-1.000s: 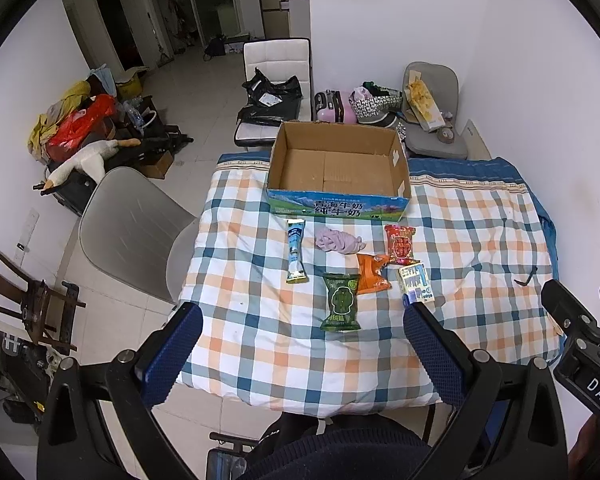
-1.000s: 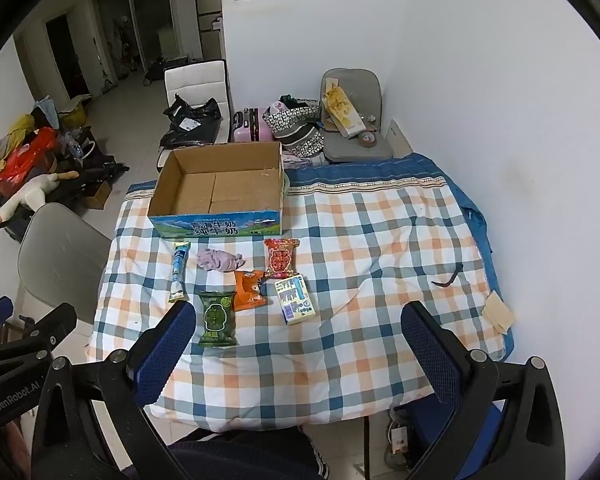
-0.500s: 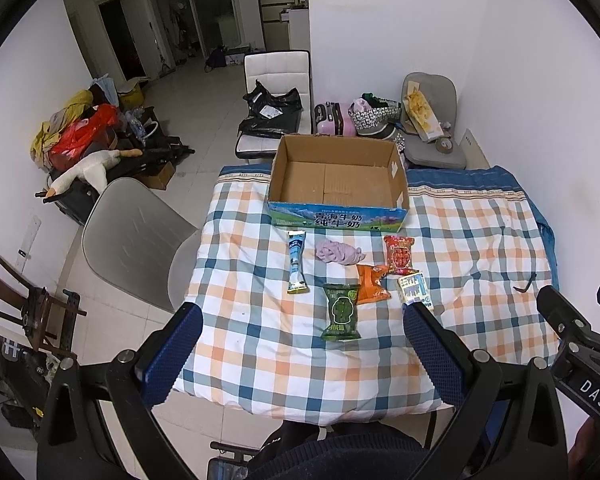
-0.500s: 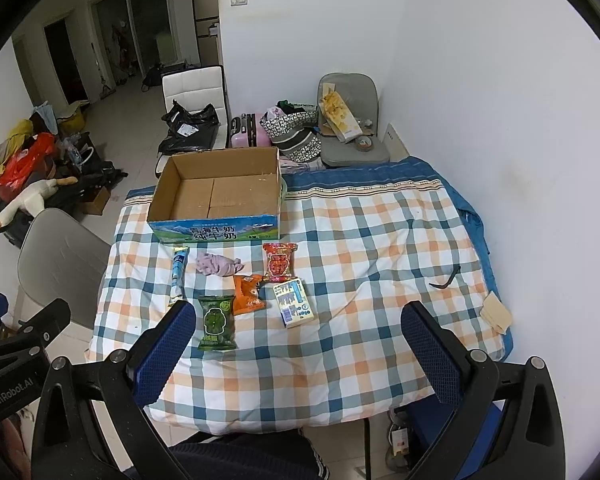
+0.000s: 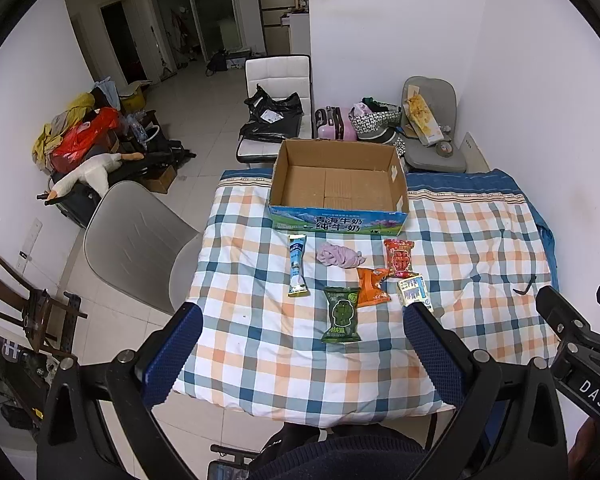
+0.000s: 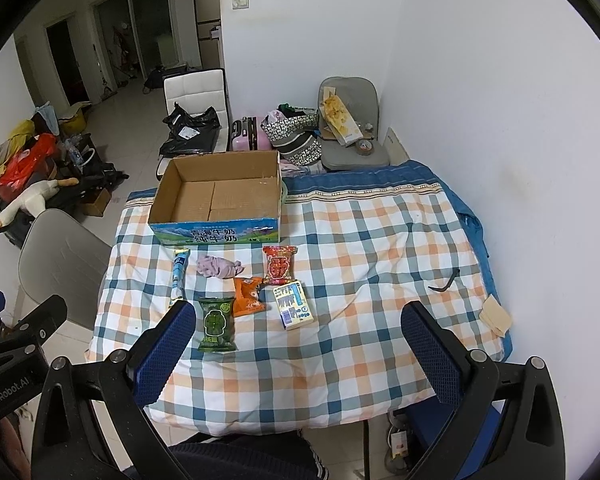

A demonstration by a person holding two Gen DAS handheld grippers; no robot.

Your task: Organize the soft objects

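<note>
An open cardboard box (image 5: 340, 188) (image 6: 220, 196) stands at the far side of the checked table (image 5: 260, 360) (image 6: 380, 320). In front of it lie a blue-white stick packet (image 5: 298, 266) (image 6: 179, 276), a pink cloth (image 5: 338, 255) (image 6: 219, 267), a red packet (image 5: 399, 257) (image 6: 279, 265), an orange packet (image 5: 371, 286) (image 6: 249, 296), a green packet (image 5: 341, 314) (image 6: 216, 323) and a small white-blue box (image 5: 414, 292) (image 6: 293, 305). My left gripper (image 5: 302, 354) and right gripper (image 6: 298, 354) are open and empty, held high above the near table edge.
A grey chair (image 5: 136, 240) stands at the table's left. A black strap (image 6: 444, 282) and a tan pad (image 6: 496, 316) lie at the table's right, by the white wall. Chairs, bags and clutter sit beyond the table.
Both grippers have risen and drawn back a little, so the table looks smaller and lower in view. Nothing on the table has moved.
</note>
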